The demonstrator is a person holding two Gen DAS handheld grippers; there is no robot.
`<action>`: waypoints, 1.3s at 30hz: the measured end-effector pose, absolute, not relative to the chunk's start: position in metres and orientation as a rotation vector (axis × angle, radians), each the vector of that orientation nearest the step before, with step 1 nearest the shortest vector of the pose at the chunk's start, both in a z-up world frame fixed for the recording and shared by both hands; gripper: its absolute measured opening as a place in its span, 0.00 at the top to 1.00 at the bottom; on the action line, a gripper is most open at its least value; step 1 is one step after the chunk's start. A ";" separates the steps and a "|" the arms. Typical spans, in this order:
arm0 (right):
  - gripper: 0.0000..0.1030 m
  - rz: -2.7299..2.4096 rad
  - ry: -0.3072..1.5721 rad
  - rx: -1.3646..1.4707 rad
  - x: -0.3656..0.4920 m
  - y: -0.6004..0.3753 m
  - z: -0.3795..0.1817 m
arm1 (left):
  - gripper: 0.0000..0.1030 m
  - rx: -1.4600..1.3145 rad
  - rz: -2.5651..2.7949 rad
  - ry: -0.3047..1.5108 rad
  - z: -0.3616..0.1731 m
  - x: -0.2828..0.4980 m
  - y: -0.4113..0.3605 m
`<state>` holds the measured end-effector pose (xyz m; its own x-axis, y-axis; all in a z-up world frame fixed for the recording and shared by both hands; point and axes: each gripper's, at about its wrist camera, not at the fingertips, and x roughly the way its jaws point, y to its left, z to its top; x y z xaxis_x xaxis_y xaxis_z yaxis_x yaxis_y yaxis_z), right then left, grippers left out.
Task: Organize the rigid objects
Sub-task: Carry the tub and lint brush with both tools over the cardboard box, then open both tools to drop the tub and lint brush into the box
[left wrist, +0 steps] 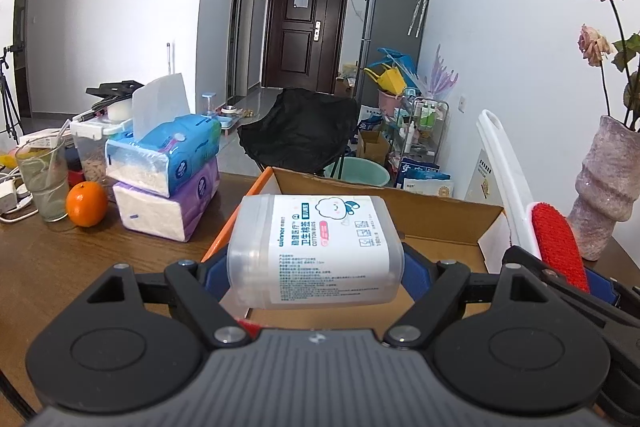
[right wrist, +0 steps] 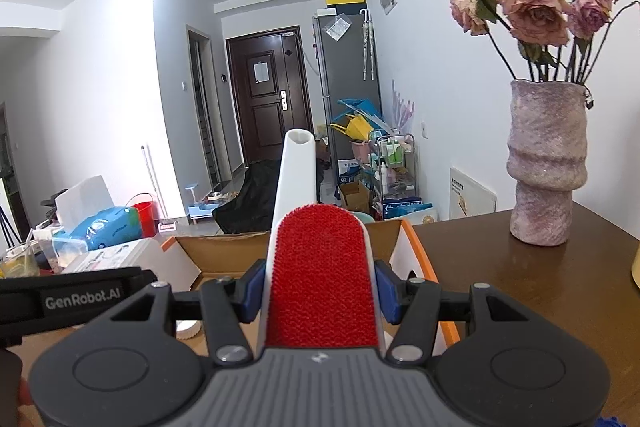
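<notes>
Open cardboard box (left wrist: 440, 223) top is mostly free to drop into, just a small white lid (right wrist: 187, 330) inside. Stacked tissue packs (left wrist: 168, 179) and an orange (left wrist: 87, 204) crowd its left side, vase (right wrist: 546, 163) stands off right, bare surface (right wrist: 500, 267) between.

Both wrists close above cardboard box (left wrist: 440, 223)

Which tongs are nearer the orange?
Left. The left tongs, gripping the cotton swab box, sit just right of the orange; the right tongs, holding the lint brush, lie farther right.
</notes>
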<state>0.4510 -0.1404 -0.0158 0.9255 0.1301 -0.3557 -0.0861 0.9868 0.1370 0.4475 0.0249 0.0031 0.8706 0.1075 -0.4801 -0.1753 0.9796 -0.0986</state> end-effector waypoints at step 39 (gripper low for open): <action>0.26 0.149 0.456 -0.023 0.535 -0.124 -0.037 | 0.00 -0.098 0.186 0.555 -0.020 0.528 0.058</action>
